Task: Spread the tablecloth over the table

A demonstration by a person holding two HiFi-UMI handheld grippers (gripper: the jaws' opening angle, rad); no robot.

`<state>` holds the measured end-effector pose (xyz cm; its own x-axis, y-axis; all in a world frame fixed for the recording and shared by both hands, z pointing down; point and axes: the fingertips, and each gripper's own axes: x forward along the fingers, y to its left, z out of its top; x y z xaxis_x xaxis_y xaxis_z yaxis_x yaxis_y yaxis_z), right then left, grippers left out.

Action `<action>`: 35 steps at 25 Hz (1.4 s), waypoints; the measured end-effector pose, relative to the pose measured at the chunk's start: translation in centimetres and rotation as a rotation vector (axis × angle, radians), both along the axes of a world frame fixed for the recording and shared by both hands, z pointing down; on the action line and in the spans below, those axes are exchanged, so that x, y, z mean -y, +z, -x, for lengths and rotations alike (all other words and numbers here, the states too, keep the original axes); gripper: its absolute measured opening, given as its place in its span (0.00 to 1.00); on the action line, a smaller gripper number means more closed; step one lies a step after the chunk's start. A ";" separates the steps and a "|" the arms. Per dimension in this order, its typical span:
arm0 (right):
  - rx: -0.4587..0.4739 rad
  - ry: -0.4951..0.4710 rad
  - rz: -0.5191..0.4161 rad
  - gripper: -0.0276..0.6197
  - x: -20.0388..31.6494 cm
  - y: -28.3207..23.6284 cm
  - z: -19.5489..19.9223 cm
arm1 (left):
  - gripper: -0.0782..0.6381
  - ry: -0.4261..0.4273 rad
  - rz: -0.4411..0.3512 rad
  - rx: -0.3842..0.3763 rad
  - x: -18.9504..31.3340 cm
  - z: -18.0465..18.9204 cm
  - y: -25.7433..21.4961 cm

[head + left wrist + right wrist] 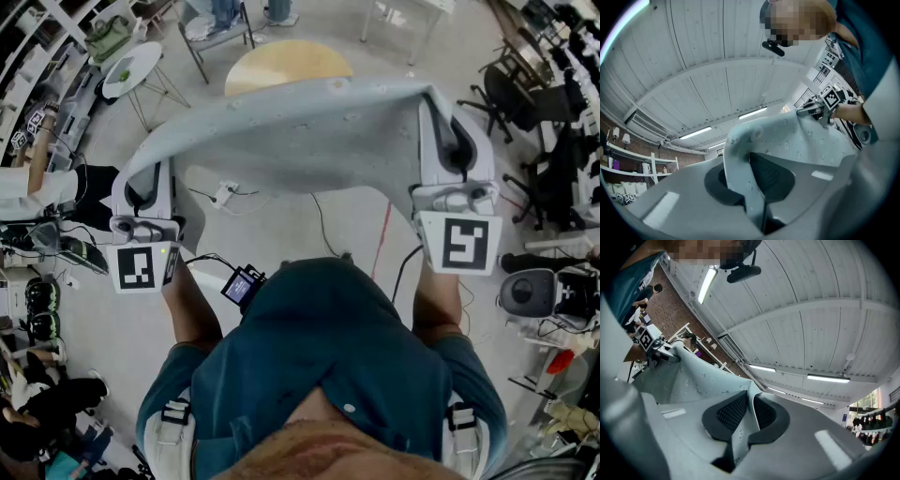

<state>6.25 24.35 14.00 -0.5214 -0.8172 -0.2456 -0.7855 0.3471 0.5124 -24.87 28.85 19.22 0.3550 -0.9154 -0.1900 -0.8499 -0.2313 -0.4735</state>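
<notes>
Pinched right under each gripper camera is the tablecloth (787, 136), pale blue-grey with a small flower print. From my remote seat I read the left gripper (746, 171) as clenched on one corner: a fold of cloth runs down between its dark pads and bunches over the tips. The right gripper (749, 414) is likewise clamped on the other corner, with a thin fold of fabric squeezed in the narrow slot between its pads.

Between the two, the tablecloth is stretched in the air as a wide, slightly sagging band on the near side of the round wooden counter (286, 64). Its far edge covers the counter's near rim in the head view, and I cannot tell whether it touches.

Both grippers tip a little upward, so their cameras show a white panelled ceiling (811, 310) with strip lights, and each sees the other across the cloth.

Left of the counter stands a small white side table (131, 67); right of it are black office chairs (511, 98). Nearer than the counter, below the cloth, a red line (382, 239) and a power strip (225, 194) lie on the floor (309, 225). The person's teal shirt (319, 356) fills the bottom of the head view.
</notes>
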 end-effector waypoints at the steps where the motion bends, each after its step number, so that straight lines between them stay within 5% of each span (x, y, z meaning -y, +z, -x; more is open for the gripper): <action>1: 0.000 0.002 0.002 0.08 -0.1 0.1 0.1 | 0.15 0.004 0.000 0.001 0.0 0.1 0.0; 25: 0.012 0.062 0.051 0.08 0.2 1.3 2.9 | 0.15 0.078 -0.004 -0.017 2.1 2.9 1.5; 35: 0.044 -0.010 0.072 0.08 5.7 2.3 -2.5 | 0.15 0.007 0.026 0.023 5.5 -2.6 1.8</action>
<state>8.75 18.61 16.27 -0.5198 -0.8282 -0.2094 -0.8028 0.3898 0.4512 -22.29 23.37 21.00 0.3653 -0.9173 -0.1583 -0.8372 -0.2494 -0.4868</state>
